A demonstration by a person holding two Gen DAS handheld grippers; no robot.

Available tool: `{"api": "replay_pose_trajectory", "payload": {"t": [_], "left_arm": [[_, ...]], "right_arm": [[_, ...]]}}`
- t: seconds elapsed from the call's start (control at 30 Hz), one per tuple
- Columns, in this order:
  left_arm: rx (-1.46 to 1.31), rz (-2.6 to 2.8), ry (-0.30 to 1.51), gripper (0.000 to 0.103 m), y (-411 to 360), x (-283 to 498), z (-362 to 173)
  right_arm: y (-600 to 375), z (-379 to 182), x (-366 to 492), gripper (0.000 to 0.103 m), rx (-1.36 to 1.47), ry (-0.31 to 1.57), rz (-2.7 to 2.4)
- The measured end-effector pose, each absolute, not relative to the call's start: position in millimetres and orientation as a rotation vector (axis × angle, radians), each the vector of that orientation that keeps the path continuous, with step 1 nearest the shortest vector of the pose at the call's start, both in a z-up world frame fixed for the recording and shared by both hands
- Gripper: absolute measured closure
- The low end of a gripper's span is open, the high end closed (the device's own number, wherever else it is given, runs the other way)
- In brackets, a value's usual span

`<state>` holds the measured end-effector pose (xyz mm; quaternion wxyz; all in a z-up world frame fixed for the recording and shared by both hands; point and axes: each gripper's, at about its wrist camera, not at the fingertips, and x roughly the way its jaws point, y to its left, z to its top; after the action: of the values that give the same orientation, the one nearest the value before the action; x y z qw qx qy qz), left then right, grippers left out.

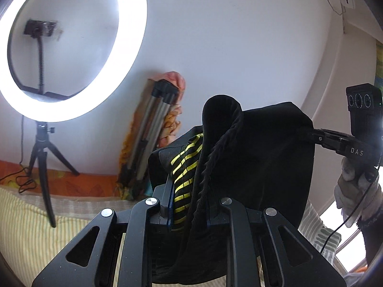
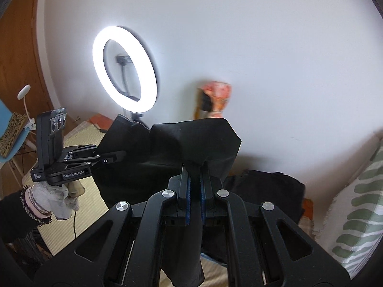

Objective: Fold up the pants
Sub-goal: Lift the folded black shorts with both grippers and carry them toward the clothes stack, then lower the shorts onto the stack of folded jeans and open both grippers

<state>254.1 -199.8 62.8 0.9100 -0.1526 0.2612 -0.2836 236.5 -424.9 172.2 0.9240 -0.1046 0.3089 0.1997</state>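
Observation:
The black pants [image 1: 261, 157] hang in the air, stretched between both grippers. My left gripper [image 1: 189, 191] is shut on the waistband, where a yellow-striped band [image 1: 184, 174] and a gathered elastic edge show. My right gripper [image 2: 195, 174] is shut on another part of the black pants [image 2: 191, 141], and cloth hangs down between its fingers. In the left wrist view the right gripper [image 1: 308, 135] pinches the cloth at the right. In the right wrist view the left gripper [image 2: 119, 155] pinches it at the left.
A lit ring light [image 1: 71, 47] on a black tripod [image 1: 44, 167] stands on the yellow-striped bed cover [image 1: 28, 229] by the white wall. A folded tripod [image 1: 153, 129] leans on the wall. Dark clothes [image 2: 268, 191] and a green-patterned pillow [image 2: 359, 210] lie at the right.

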Motion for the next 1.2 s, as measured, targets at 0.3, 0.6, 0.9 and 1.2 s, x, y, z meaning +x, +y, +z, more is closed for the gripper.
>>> {"api": "replay_pose_trajectory", "payload": {"t": [0.3, 0.6, 0.9, 1.2], "left_arm": [[-0.258, -0.671, 0.622, 0.087, -311, 307, 44], [-0.252, -0.623, 0.713, 0.084, -350, 350, 8], [-0.147, -0.42, 0.697, 0.056, -343, 375, 12], [-0.113, -0.431, 0.665, 0.052, -326, 355, 24]], "right_arm": [[-549, 136, 274, 0.096, -0.157, 0.692, 0.3], [-603, 59, 327, 0.096, -0.073, 0.778, 0.244], [-621, 20, 352, 0.074, 0.037, 0.82, 0.153], [-648, 28, 280, 0.05, 0.227, 0.792, 0.084]]}}
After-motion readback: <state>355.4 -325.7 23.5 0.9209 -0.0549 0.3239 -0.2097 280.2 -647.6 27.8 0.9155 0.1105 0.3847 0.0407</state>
